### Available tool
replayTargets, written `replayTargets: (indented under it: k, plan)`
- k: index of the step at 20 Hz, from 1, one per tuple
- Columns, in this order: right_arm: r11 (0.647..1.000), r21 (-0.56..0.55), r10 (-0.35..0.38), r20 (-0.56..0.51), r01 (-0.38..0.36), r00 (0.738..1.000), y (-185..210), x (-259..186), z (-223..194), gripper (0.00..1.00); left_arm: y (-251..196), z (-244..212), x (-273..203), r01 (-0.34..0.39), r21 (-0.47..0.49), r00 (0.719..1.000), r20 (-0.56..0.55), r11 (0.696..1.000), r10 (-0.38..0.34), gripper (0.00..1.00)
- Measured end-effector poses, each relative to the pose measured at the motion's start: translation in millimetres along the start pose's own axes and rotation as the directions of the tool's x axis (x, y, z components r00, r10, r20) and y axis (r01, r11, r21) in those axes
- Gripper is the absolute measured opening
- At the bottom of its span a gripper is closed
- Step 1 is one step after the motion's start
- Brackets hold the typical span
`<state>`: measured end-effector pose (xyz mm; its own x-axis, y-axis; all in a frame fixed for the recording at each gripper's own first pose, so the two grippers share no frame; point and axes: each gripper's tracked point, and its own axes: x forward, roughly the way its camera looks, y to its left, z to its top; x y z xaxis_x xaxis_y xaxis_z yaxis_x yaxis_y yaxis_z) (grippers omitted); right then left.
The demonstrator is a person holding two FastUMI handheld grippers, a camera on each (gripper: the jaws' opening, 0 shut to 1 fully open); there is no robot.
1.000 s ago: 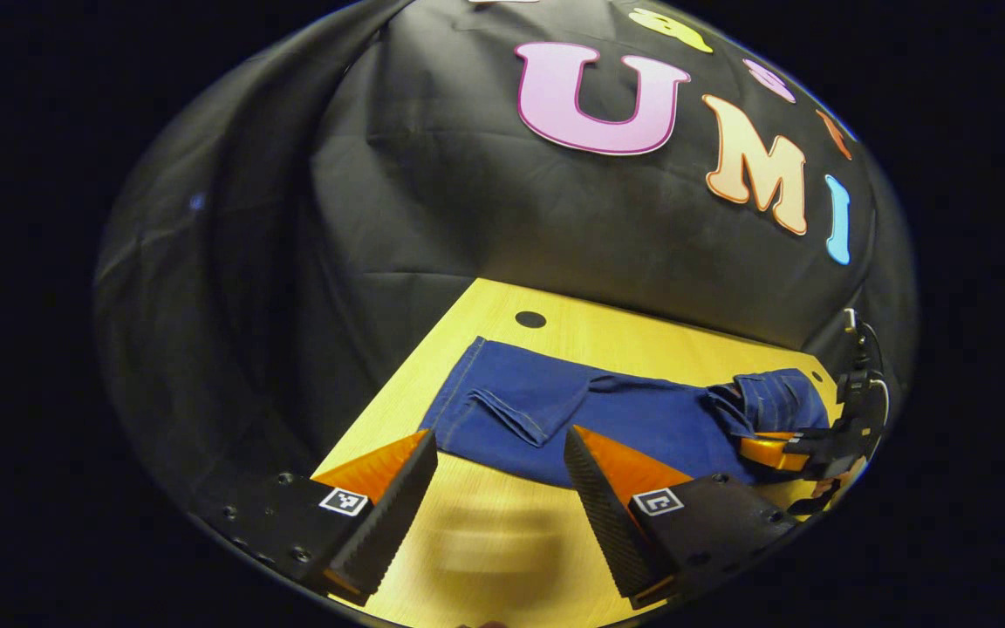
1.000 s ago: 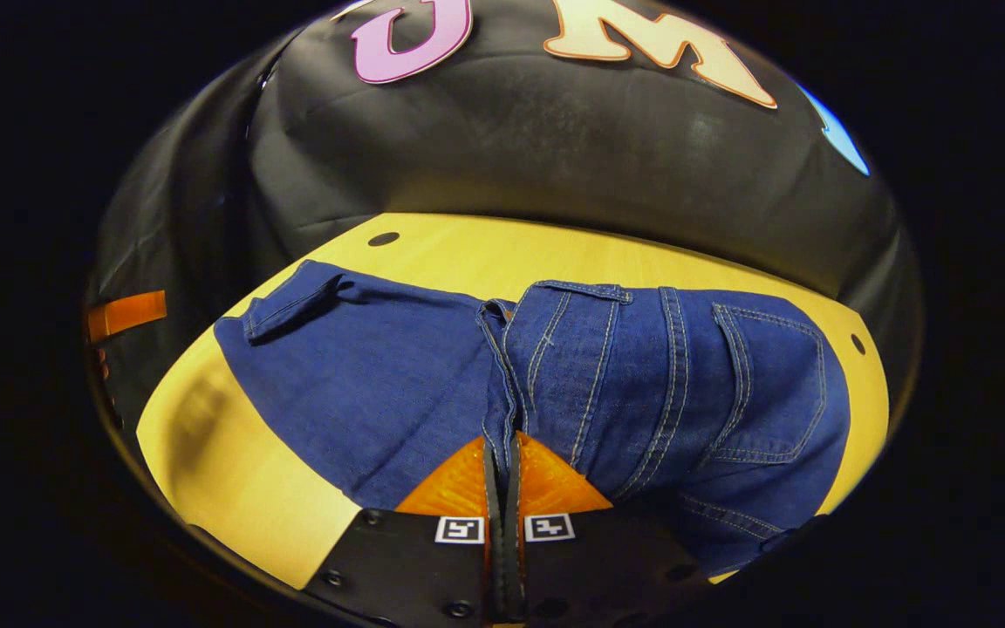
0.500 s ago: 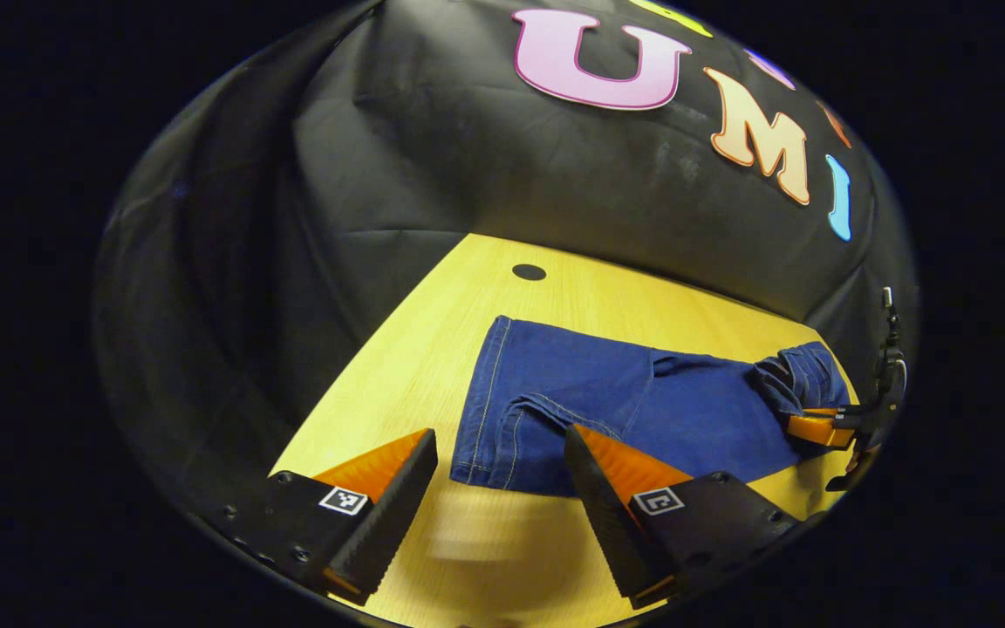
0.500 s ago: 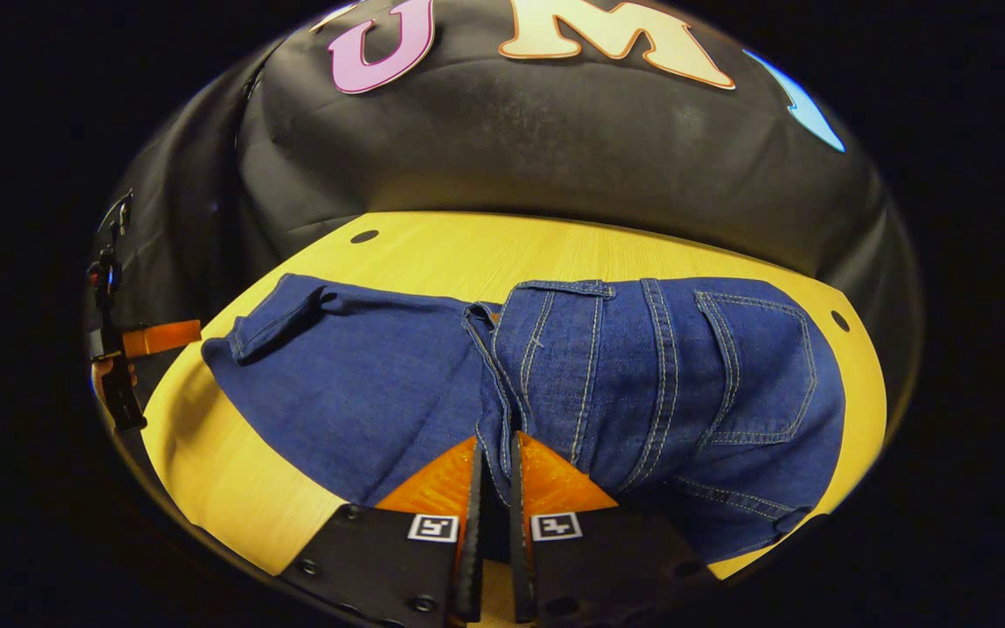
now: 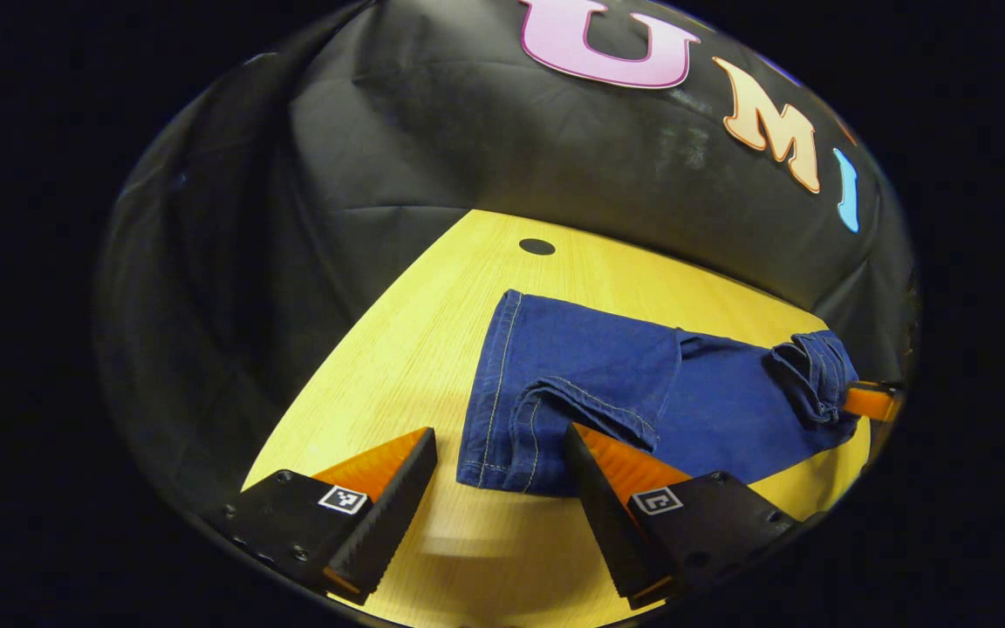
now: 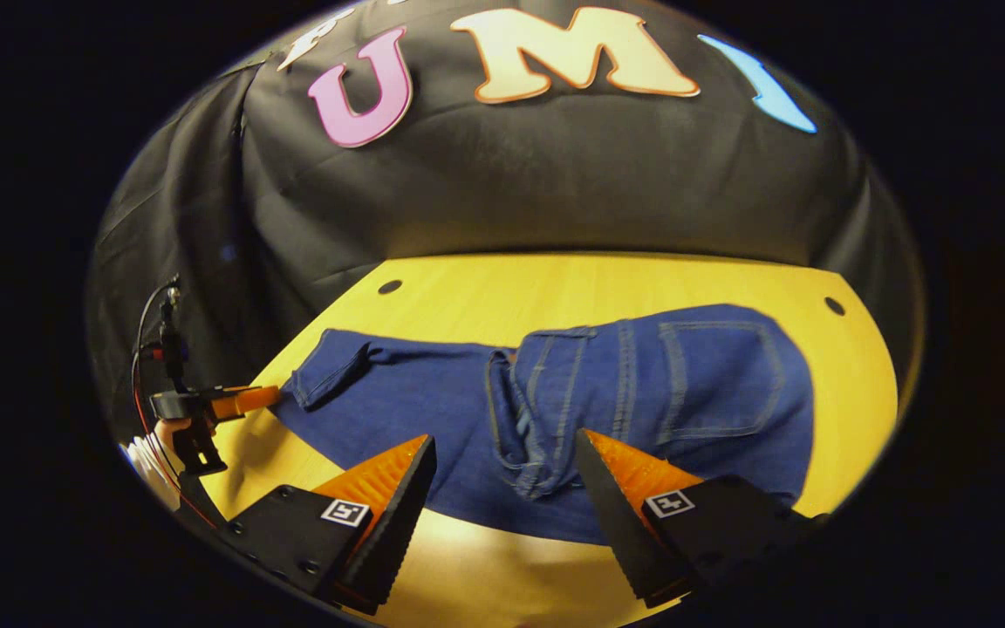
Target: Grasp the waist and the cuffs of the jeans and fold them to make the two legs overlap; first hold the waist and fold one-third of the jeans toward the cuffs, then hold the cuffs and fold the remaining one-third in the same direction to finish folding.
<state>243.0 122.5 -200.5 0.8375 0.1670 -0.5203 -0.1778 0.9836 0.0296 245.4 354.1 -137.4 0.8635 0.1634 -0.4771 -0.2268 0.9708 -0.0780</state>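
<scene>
The jeans (image 6: 555, 410) lie flat on the counter (image 6: 607, 283), waist part folded over the legs. The right gripper (image 6: 507, 484) hovers at 6 o'clock, jaws released. The left gripper (image 5: 498, 475), jaws spread, straddles the cuffs (image 5: 502, 410), grasping nothing.

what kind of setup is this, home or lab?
Looks like a staged recording booth, not a home: black cloth wall draped behind a bare wooden table with holes in it, and just the jeans laid out, with a hand-held gripper at the far end.
</scene>
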Motion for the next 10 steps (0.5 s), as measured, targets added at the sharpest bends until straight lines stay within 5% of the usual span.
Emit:
replayTargets:
  k: [10]
  plan:
    - [0.981,0.089,-0.173,0.015,0.171,0.985,-72.8,-82.8,2.6,0.98,0.1,-12.4,4.2,-0.012,0.032,1.0,-0.006,0.999,0.012,0.93]
